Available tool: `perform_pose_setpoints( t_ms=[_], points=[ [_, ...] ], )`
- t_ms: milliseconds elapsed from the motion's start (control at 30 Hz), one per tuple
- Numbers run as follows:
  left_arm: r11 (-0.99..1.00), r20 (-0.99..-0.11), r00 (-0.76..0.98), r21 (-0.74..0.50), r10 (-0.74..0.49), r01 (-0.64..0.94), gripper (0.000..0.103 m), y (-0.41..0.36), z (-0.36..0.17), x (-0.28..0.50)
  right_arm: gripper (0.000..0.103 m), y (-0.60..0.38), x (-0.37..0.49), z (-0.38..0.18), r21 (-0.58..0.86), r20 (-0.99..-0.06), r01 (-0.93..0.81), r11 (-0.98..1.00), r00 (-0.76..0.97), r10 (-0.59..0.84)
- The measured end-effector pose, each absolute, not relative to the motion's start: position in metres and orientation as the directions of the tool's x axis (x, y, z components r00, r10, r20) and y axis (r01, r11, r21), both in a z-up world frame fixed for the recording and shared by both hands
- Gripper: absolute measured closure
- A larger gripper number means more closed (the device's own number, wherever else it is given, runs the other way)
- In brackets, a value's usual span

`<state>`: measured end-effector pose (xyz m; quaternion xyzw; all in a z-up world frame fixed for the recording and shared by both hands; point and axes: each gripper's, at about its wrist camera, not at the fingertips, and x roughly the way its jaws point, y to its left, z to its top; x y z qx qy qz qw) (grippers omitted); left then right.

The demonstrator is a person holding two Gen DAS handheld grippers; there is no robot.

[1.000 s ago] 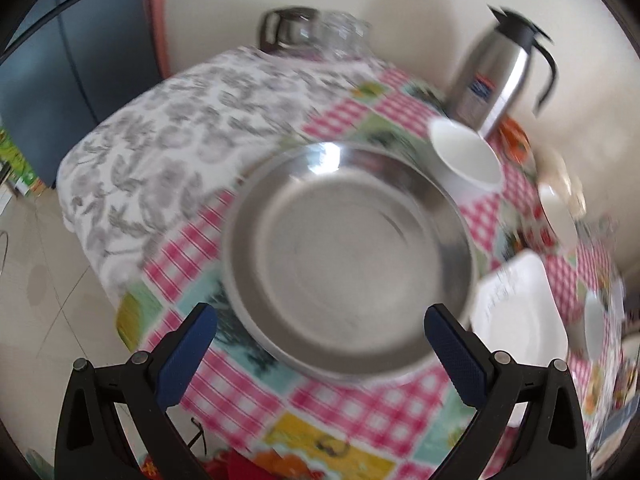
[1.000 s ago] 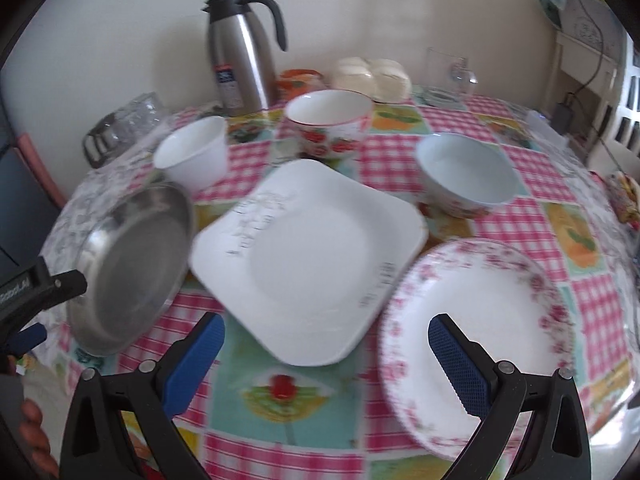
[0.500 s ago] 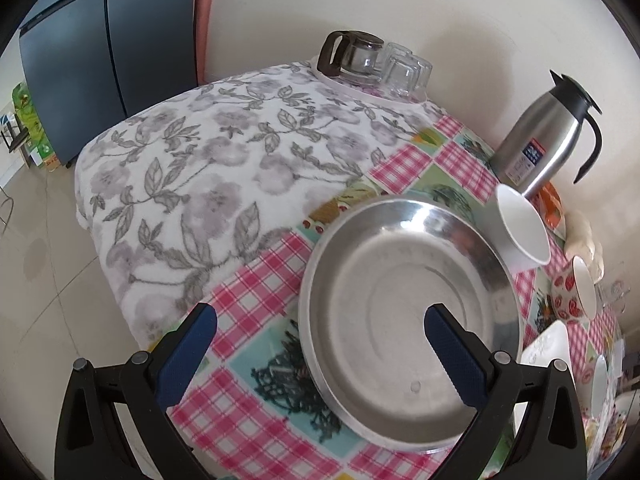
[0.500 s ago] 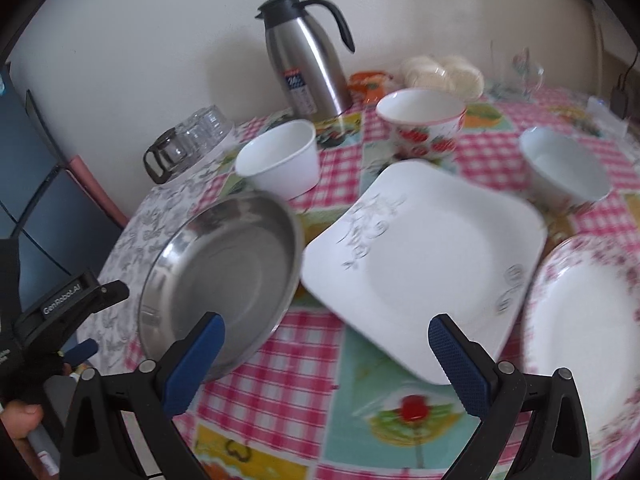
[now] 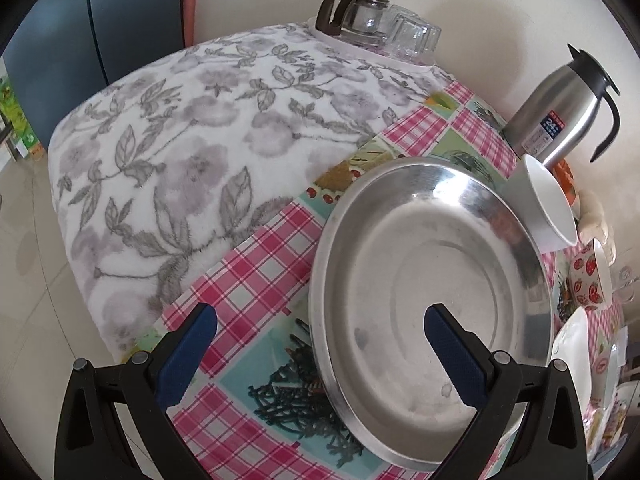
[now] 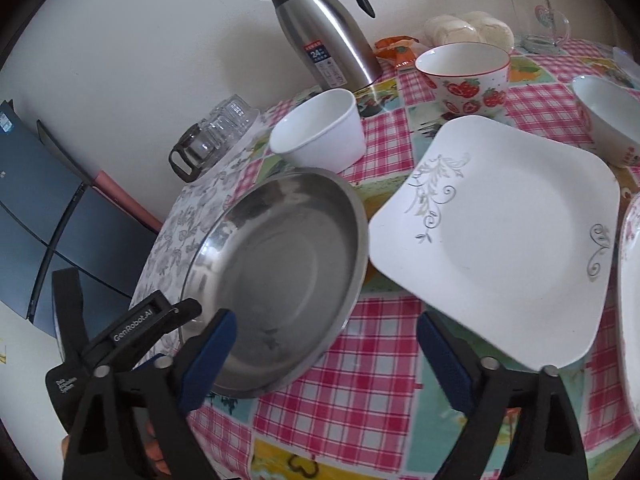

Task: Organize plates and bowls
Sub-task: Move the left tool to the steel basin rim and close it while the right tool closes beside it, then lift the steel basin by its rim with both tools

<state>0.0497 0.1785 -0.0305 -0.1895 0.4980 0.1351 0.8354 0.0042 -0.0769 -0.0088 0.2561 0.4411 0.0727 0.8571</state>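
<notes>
Crockery crowds a table (image 6: 360, 384) under a pink checked cloth. A steel pan (image 6: 280, 264) lies near the left edge, its rim close beside a square white plate (image 6: 504, 232), with a small white bowl (image 6: 320, 136) just behind. The left gripper (image 5: 320, 344) is spread wide, its jaws straddling the pan's near rim without pressing it. The right gripper (image 6: 324, 348) is also spread but its jaws are closing, with bare cloth between them and nothing pinched. A careless grab could likely tip the pan, knock the plate, or slide it off the edge.
</notes>
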Motion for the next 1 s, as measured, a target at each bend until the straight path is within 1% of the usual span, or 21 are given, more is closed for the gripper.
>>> perform_pose_setpoints(
  t_ms=[100, 133, 167, 200, 267, 367, 467, 500, 633, 667, 700, 733, 800, 867, 967, 1000],
  points=[
    [0.885, -0.881, 0.47, -0.18, 0.049, -0.429, 0.001, 0.182, -0.032, 0.051, 0.022, -0.073, 0.008, -0.009, 0.503, -0.715, 0.086, 0.86, 0.601, 0.358],
    [0.884, -0.882, 0.469, -0.18, 0.05, -0.431, 0.001, 0.183, -0.033, 0.052, 0.026, -0.073, 0.009, -0.01, 0.507, -0.712, 0.081, 0.858, 0.6, 0.364],
    [0.883, -0.882, 0.469, -0.181, 0.049, -0.433, 0.005, 0.184, -0.034, 0.053, 0.032, -0.072, 0.011, -0.011, 0.51, -0.711, 0.076, 0.857, 0.597, 0.37],
    [0.883, -0.882, 0.47, -0.185, 0.045, -0.432, 0.01, 0.185, -0.034, 0.055, 0.034, -0.071, 0.012, -0.012, 0.51, -0.712, 0.075, 0.857, 0.596, 0.371],
    [0.881, -0.882, 0.47, -0.194, 0.036, -0.432, 0.016, 0.187, -0.036, 0.058, 0.038, -0.07, 0.013, -0.013, 0.504, -0.715, 0.072, 0.861, 0.594, 0.369],
    [0.88, -0.882, 0.47, -0.201, 0.028, -0.43, 0.019, 0.188, -0.041, 0.062, 0.049, -0.07, 0.017, -0.015, 0.501, -0.716, 0.06, 0.863, 0.588, 0.375],
    [0.884, -0.882, 0.469, -0.192, 0.034, -0.426, 0.02, 0.189, -0.046, 0.066, 0.055, -0.07, 0.02, -0.018, 0.495, -0.722, 0.066, 0.866, 0.586, 0.368],
    [0.886, -0.883, 0.469, -0.191, 0.034, -0.423, 0.024, 0.188, -0.046, 0.067, 0.056, -0.071, 0.022, -0.02, 0.491, -0.727, 0.069, 0.869, 0.583, 0.364],
    [0.893, -0.876, 0.482, -0.188, 0.036, -0.408, 0.034, 0.188, -0.045, 0.073, 0.064, -0.071, 0.027, -0.024, 0.479, -0.74, 0.079, 0.874, 0.572, 0.354],
    [0.894, -0.874, 0.485, -0.189, 0.036, -0.407, 0.038, 0.188, -0.045, 0.075, 0.066, -0.071, 0.029, -0.026, 0.48, -0.742, 0.081, 0.874, 0.569, 0.355],
    [0.894, -0.873, 0.486, -0.186, 0.039, -0.407, 0.042, 0.189, -0.045, 0.076, 0.067, -0.072, 0.031, -0.028, 0.481, -0.743, 0.082, 0.873, 0.566, 0.356],
    [0.895, -0.872, 0.488, -0.184, 0.042, -0.407, 0.044, 0.189, -0.045, 0.077, 0.068, -0.072, 0.032, -0.03, 0.479, -0.746, 0.085, 0.874, 0.564, 0.355],
    [0.895, -0.868, 0.495, -0.183, 0.047, -0.406, 0.05, 0.19, -0.046, 0.08, 0.069, -0.072, 0.035, -0.033, 0.474, -0.752, 0.088, 0.876, 0.558, 0.351],
    [0.895, -0.864, 0.5, -0.18, 0.055, -0.409, 0.053, 0.192, -0.046, 0.083, 0.07, -0.072, 0.038, -0.036, 0.47, -0.757, 0.093, 0.878, 0.553, 0.347],
    [0.892, -0.858, 0.509, -0.18, 0.064, -0.415, 0.054, 0.194, -0.047, 0.086, 0.07, -0.075, 0.043, -0.041, 0.467, -0.765, 0.108, 0.878, 0.547, 0.34],
    [0.892, -0.856, 0.513, -0.181, 0.065, -0.415, 0.054, 0.194, -0.048, 0.088, 0.073, -0.076, 0.045, -0.043, 0.467, -0.769, 0.116, 0.877, 0.543, 0.337]
  ],
)
